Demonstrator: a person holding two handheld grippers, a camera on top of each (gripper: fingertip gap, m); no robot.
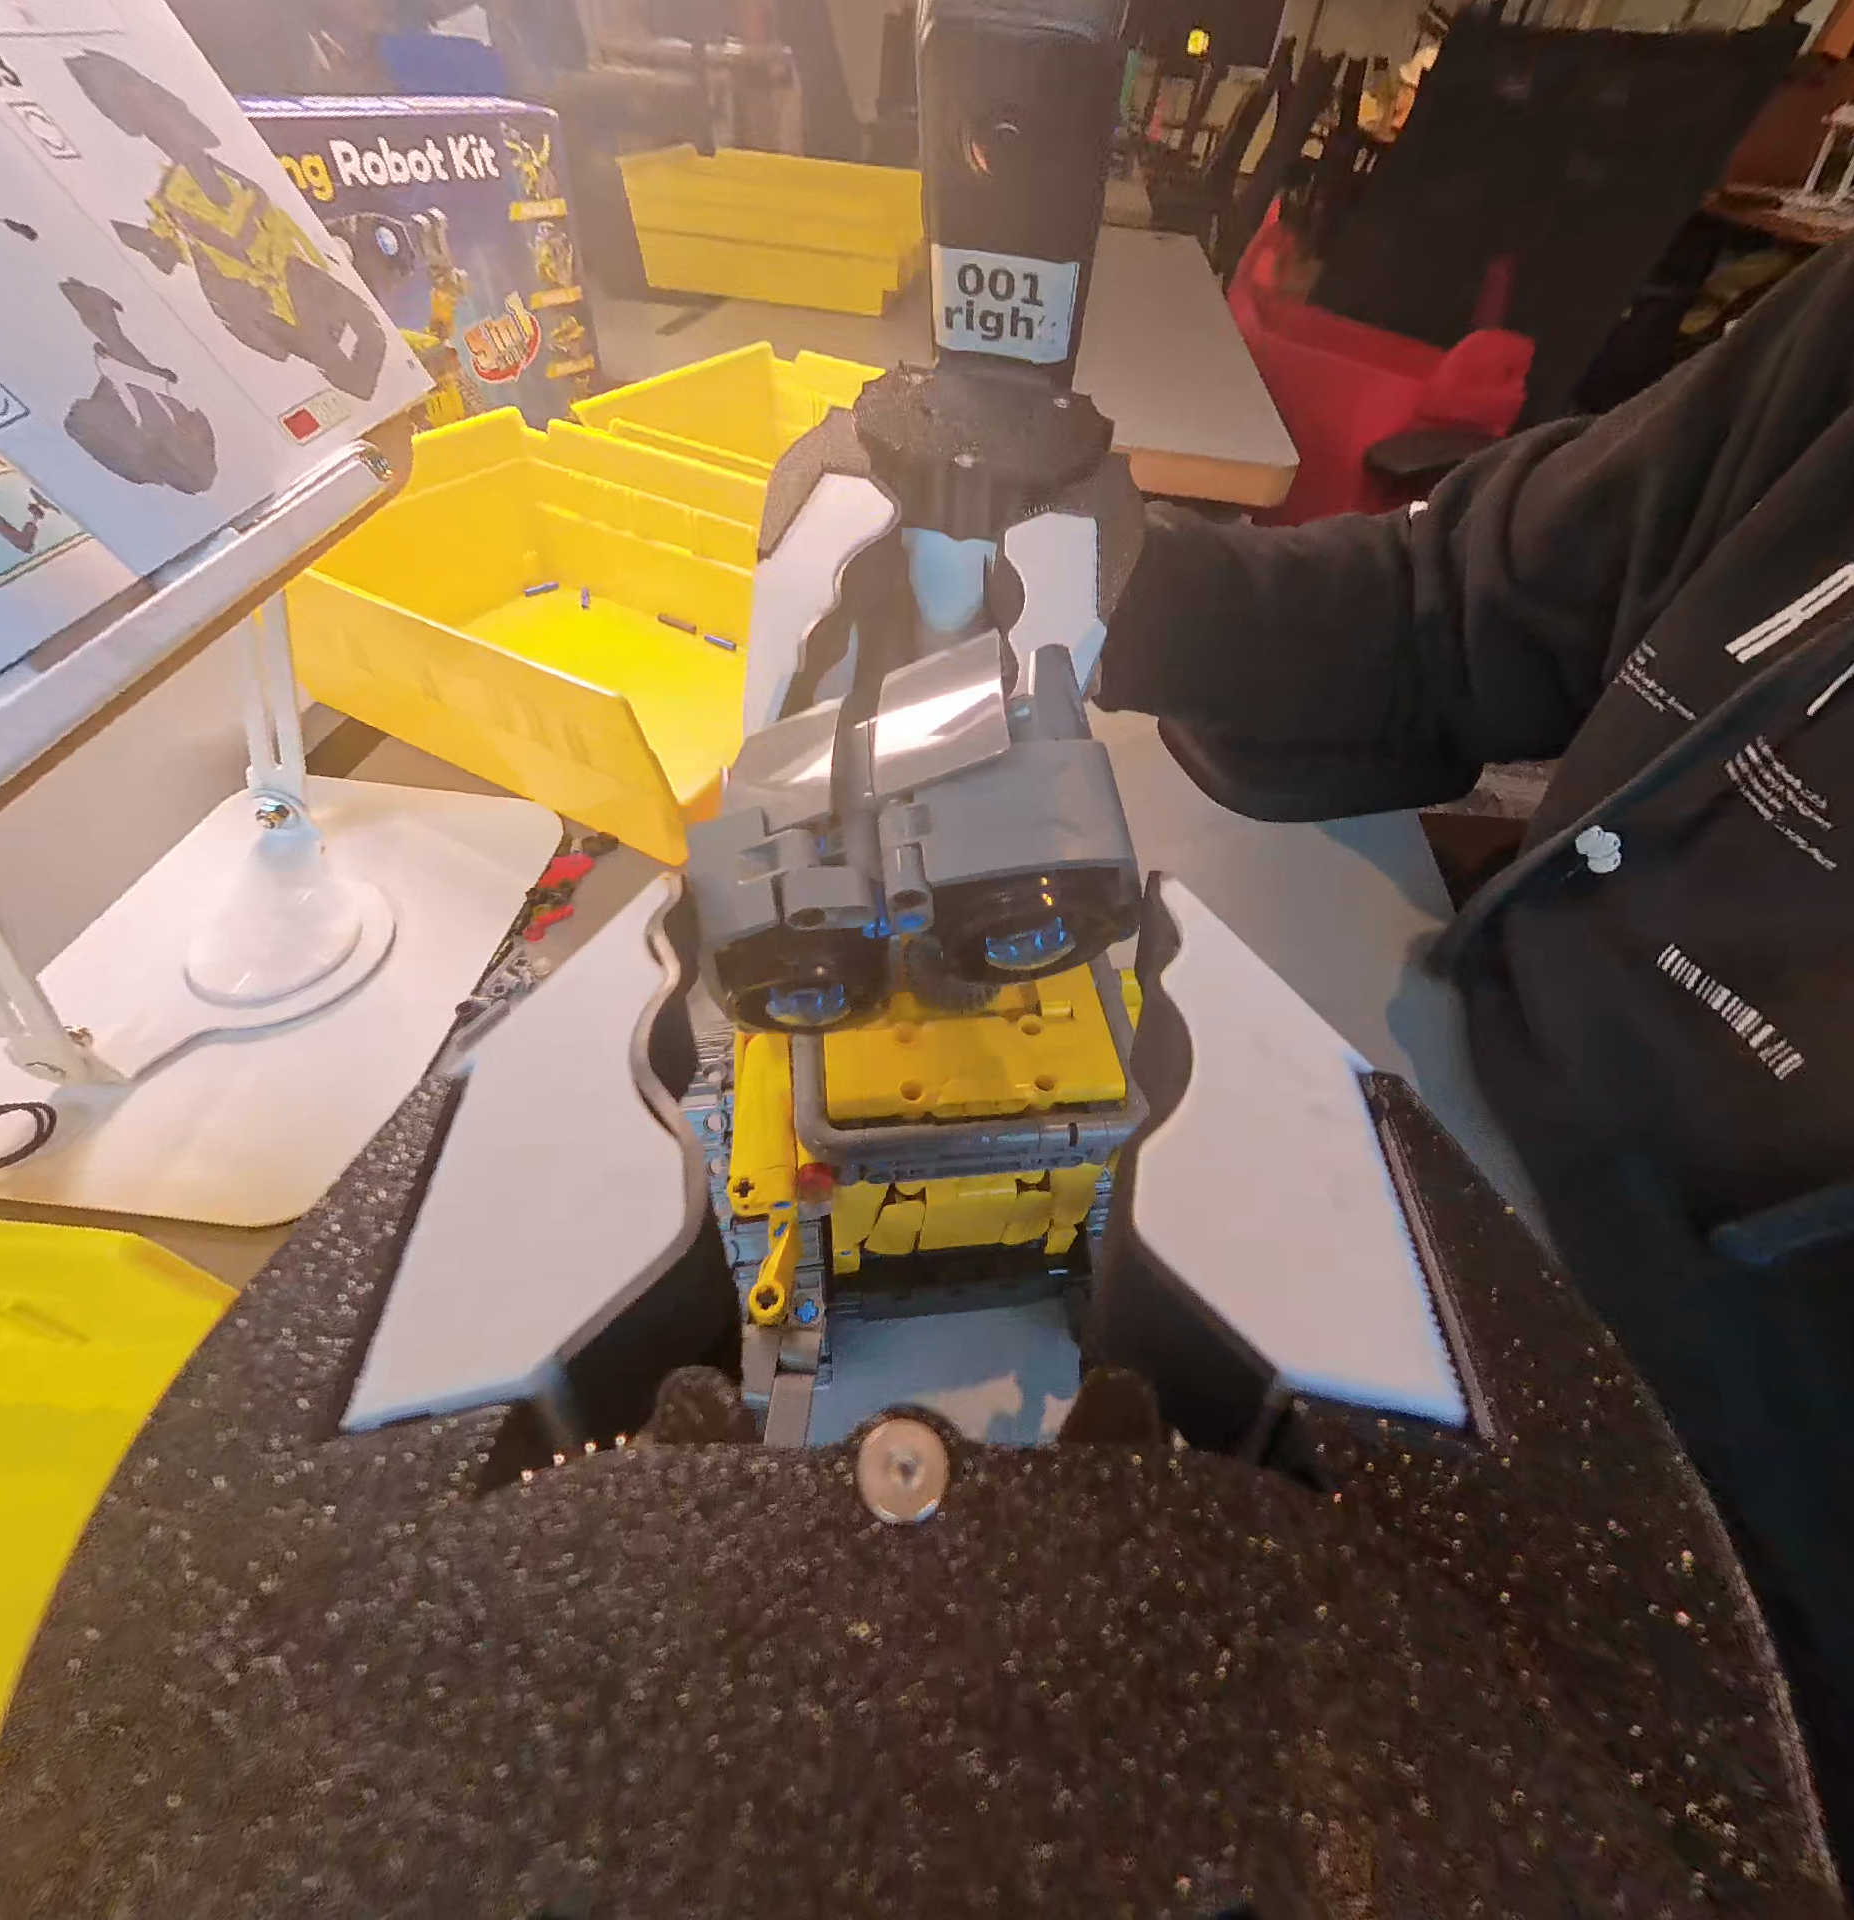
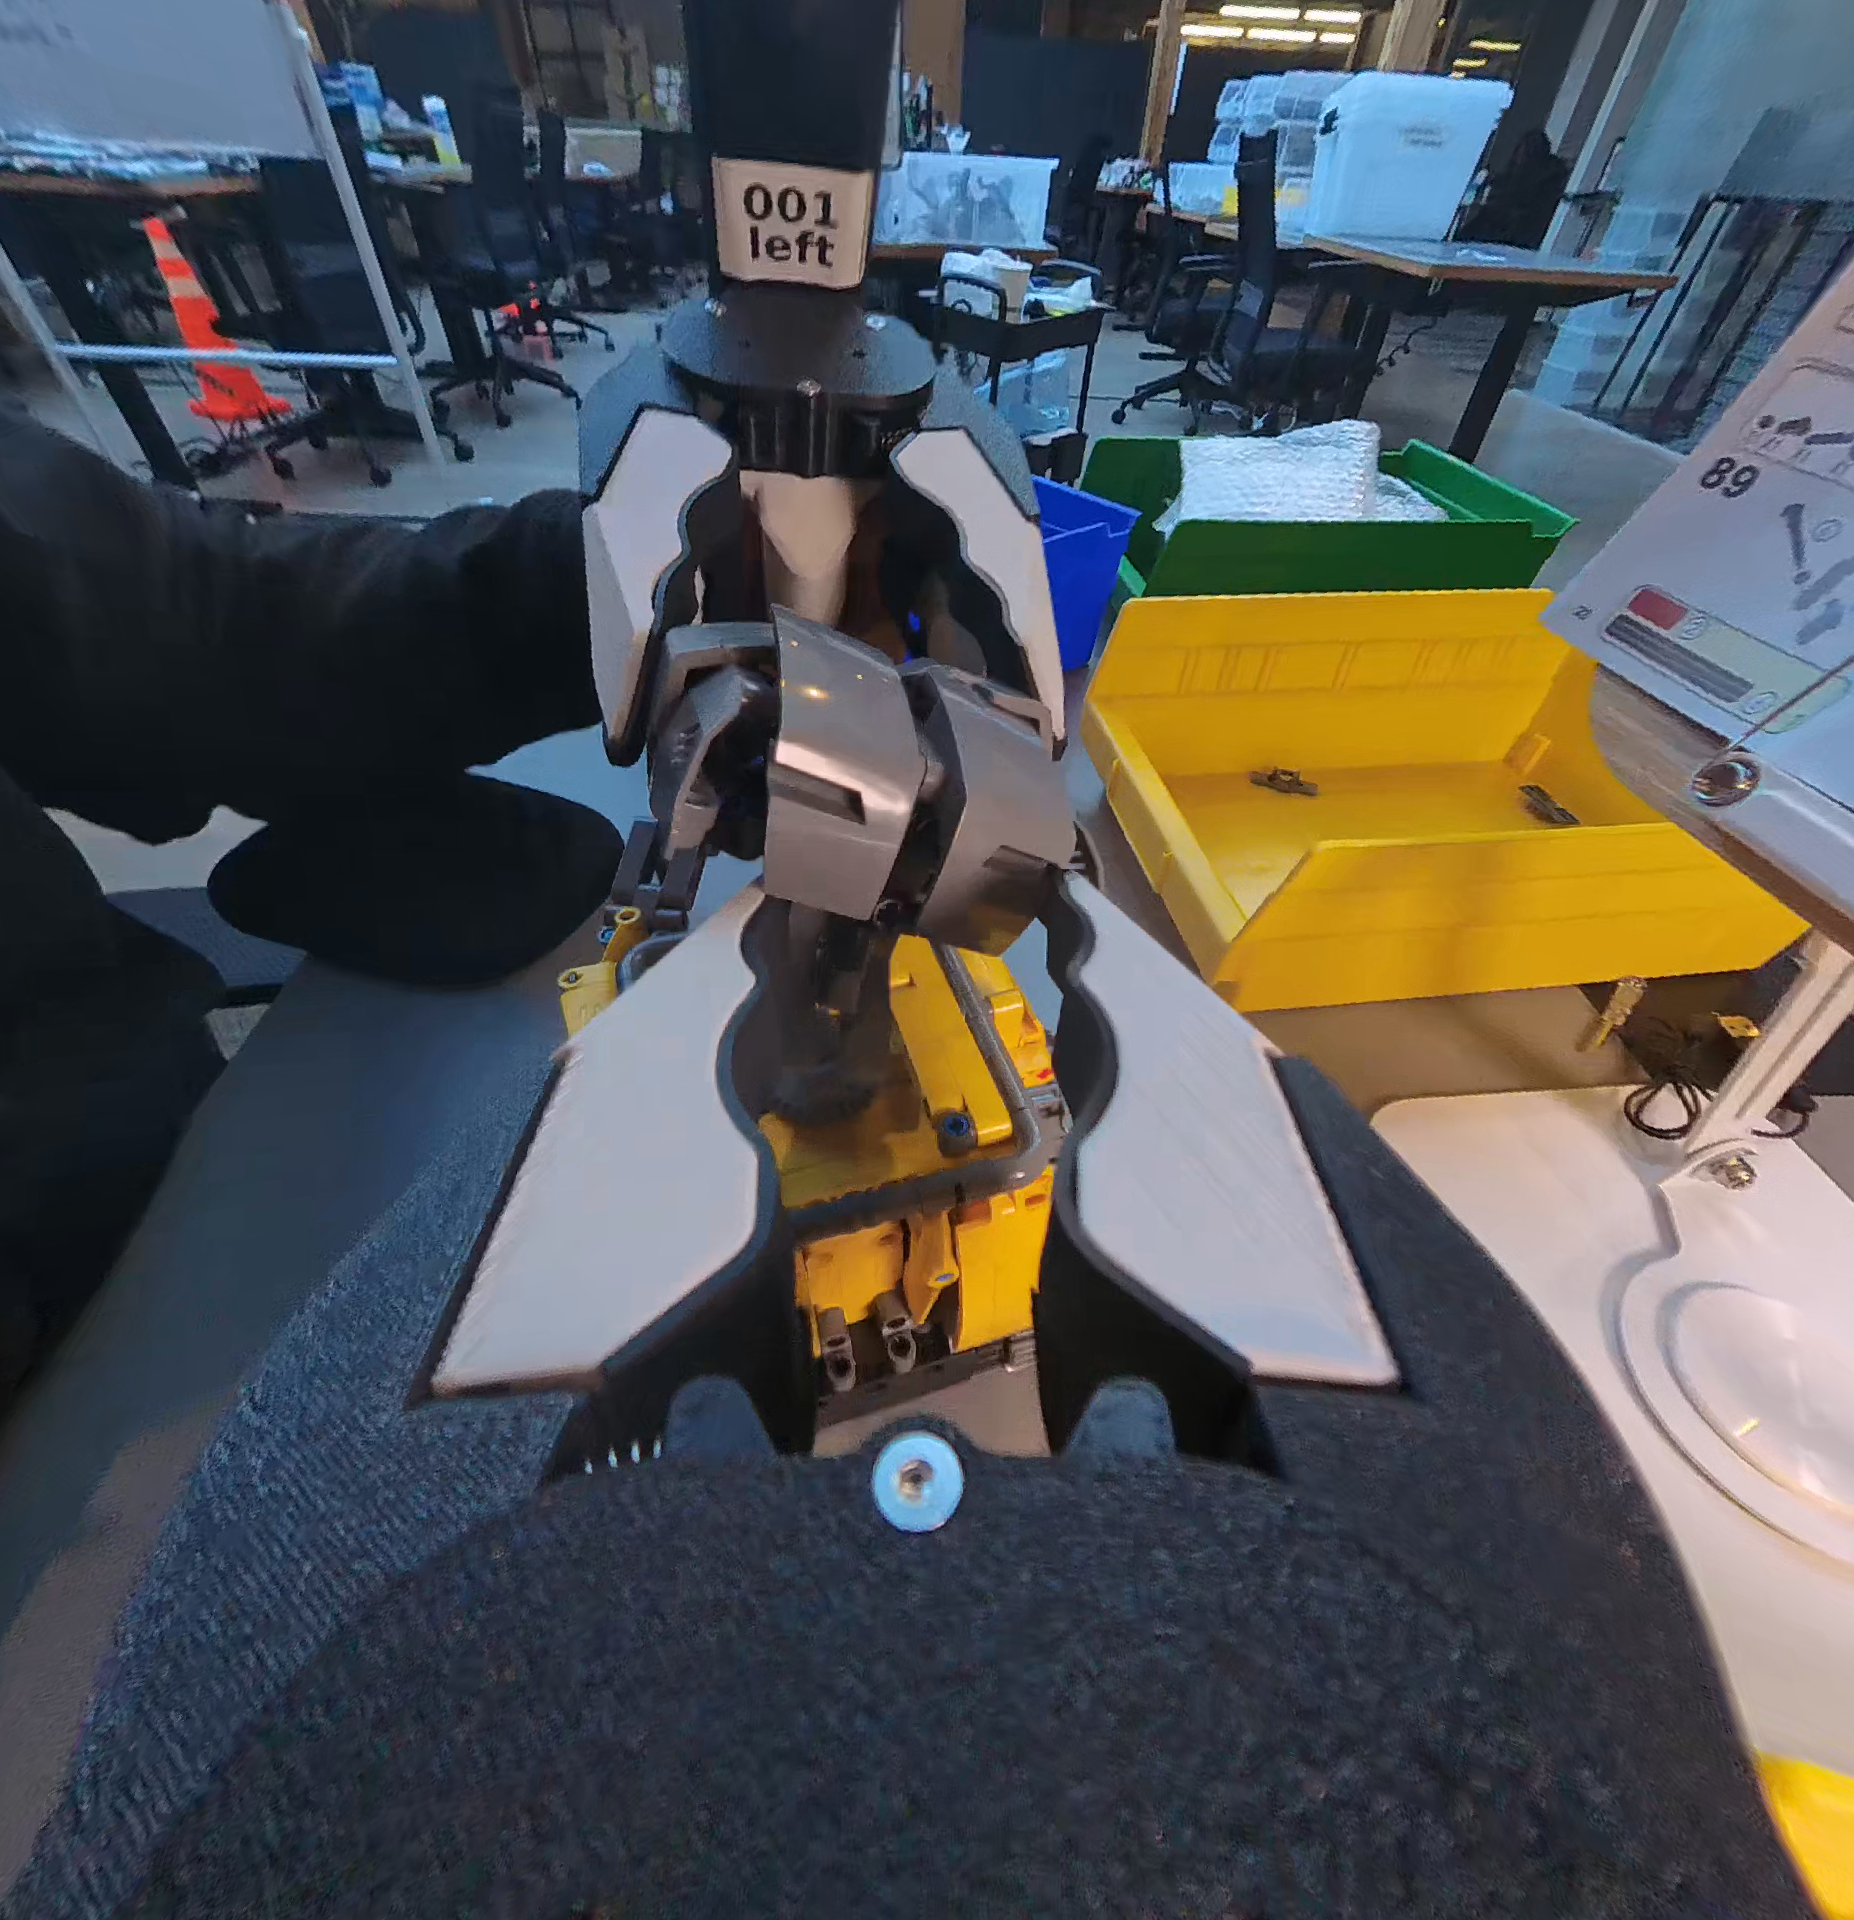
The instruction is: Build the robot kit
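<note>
Counter (image 1: 1307,904): yellow brick robot (image 1: 964,1143) stands on it between both grippers. Left gripper (image 1: 907,977) and right gripper (image 2: 907,997): jaws spread, flanking its grey head (image 1: 923,842), contact unclear. Yellow bin (image 1: 549,644) behind robot: few small dark pins.

Toy robot (image 1: 933,1101) base behind finger (image 1: 549,1164), booklet (image 1: 144,312) cropped upper left, tiny unclear bits in bin (image 1: 549,665).

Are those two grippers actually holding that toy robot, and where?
Both grippers straddle the toy robot: the left gripper and right gripper flank its yellow body below the grey head. Whether either actually clamps it cannot be told.
</note>
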